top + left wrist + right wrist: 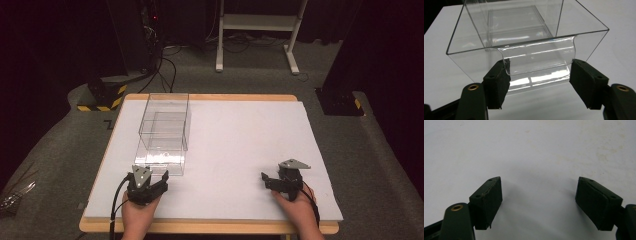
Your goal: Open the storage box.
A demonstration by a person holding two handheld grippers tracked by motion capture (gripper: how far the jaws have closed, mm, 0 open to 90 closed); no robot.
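At the near left of a white-topped table (240,150), a person's left gripper (150,182) closes in on a clear plastic box (165,132), the kind with a moulded pull tab (539,56) curving out of its near wall. Seen along the left gripper's own jaws, the two black pads (499,82) stand either side of that tab, one at each end, touching or very nearly so; whether they truly press it cannot be told for certain, though the jaws are narrowed to the tab's width rather than spread wide. The tab looks like the obvious handle, which would explain why the gripper comes in low and level from the near side instead of from above.

The box itself sits on the left half of the table, running from near the far edge toward the person, and appears to be two transparent parts, an inner tray nested in an outer sleeve. Nothing can be seen inside it.

Over on the near right, the right gripper (285,180) rests well apart from the box, jaws spread wide and empty above bare white surface (536,150). It seems parked to leave the left hand room, or waiting to steady the sleeve should the tray be drawn out.
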